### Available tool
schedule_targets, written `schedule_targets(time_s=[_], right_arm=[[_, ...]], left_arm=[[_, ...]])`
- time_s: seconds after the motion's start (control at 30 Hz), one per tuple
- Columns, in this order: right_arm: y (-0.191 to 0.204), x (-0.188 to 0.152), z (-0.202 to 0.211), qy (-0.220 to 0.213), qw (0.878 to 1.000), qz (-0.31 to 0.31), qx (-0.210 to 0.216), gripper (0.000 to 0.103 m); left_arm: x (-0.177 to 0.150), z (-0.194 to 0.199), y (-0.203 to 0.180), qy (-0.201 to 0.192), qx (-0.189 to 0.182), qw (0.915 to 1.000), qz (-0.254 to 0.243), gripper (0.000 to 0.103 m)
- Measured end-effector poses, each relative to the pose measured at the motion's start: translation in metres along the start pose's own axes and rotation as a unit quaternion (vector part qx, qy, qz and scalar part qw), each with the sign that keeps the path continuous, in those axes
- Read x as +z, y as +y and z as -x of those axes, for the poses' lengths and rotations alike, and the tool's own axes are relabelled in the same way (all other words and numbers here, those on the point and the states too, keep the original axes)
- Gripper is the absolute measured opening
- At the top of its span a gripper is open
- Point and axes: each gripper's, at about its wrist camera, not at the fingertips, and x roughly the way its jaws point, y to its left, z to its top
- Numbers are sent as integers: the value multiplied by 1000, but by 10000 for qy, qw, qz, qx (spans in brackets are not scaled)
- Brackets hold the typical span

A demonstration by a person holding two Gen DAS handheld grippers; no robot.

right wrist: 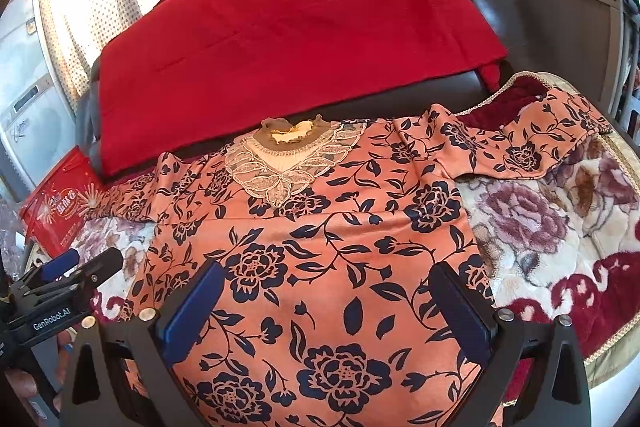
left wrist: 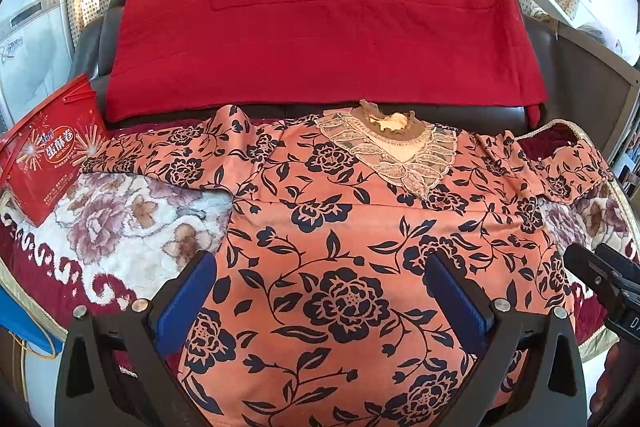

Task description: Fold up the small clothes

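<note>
Slippage threatens the floral blouse (left wrist: 340,227); both the left gripper (left wrist: 320,291) and right gripper (right wrist: 328,303) hover released, so a shallow pinch could bunch its slick fabric.

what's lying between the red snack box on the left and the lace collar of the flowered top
The top's own sleeve lies spread there, running from the box toward the collar over the flowered blanket. The left wrist view shows it best.

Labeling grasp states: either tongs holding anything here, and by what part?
Nothing held. Left tongs and right tongs are both open over the floral top, no fabric pinched.
</note>
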Motion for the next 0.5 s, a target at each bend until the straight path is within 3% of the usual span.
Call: schedule_targets(time_s=[0.33, 0.5], right_arm=[[-6, 4, -13, 88, 10000, -7, -9, 103], [-36, 2, -20, 172, 9986, -354, 352, 103]], left_arm=[[2, -10, -2, 35, -63, 10000, -19, 103], [-3, -24, -2, 160, -106, 9998, -73, 103]])
